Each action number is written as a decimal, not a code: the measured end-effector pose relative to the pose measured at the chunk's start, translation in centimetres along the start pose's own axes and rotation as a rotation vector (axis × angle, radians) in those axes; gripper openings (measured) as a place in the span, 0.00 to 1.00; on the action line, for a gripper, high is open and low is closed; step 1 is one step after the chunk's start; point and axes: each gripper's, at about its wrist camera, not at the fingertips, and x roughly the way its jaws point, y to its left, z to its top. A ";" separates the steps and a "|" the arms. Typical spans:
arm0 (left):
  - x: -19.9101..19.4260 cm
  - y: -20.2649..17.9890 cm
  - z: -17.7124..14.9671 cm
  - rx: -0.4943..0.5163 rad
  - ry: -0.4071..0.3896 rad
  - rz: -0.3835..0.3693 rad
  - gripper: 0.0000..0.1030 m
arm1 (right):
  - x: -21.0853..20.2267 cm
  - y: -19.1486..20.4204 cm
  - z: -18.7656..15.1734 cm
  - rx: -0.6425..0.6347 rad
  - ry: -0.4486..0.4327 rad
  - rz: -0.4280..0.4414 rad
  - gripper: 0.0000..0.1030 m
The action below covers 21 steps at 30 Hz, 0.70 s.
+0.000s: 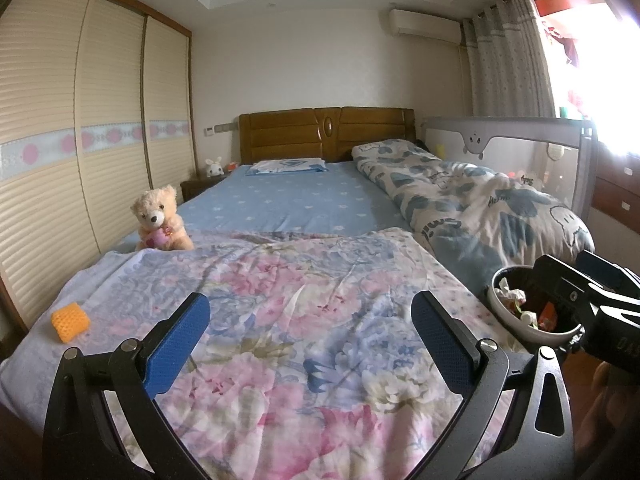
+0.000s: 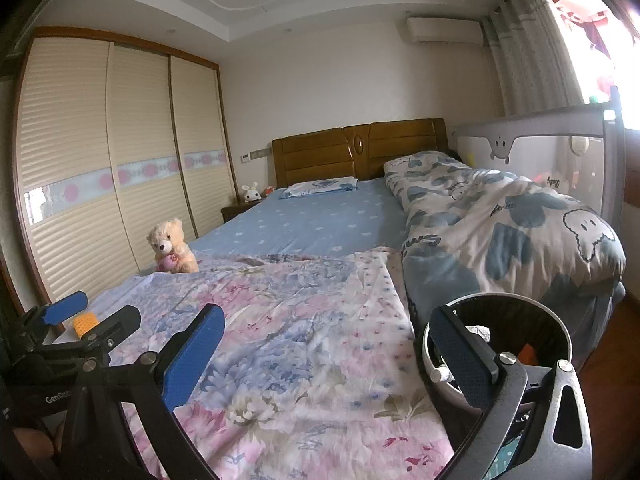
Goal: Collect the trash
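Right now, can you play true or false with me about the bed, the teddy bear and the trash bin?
1. The teddy bear sits upright on the bed. True.
2. The orange knitted thing is inside the trash bin. False: it lies on the floral blanket, near the bed's left edge, far from the bin.
3. The left gripper is open and holds nothing. True.
4. The trash bin is empty. False: crumpled paper and other bits show inside it.
5. The right gripper is shut tight on the teddy bear. False: its jaws stand wide apart, one finger at the bin's rim, and the bear sits far off.
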 end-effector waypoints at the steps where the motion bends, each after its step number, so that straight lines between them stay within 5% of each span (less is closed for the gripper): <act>1: 0.0 0.0 -0.1 0.000 -0.001 -0.001 1.00 | -0.1 0.2 0.0 0.000 0.000 0.000 1.00; 21: 0.0 -0.3 -0.2 0.000 0.003 -0.001 1.00 | -0.4 0.9 0.2 0.008 0.005 0.009 1.00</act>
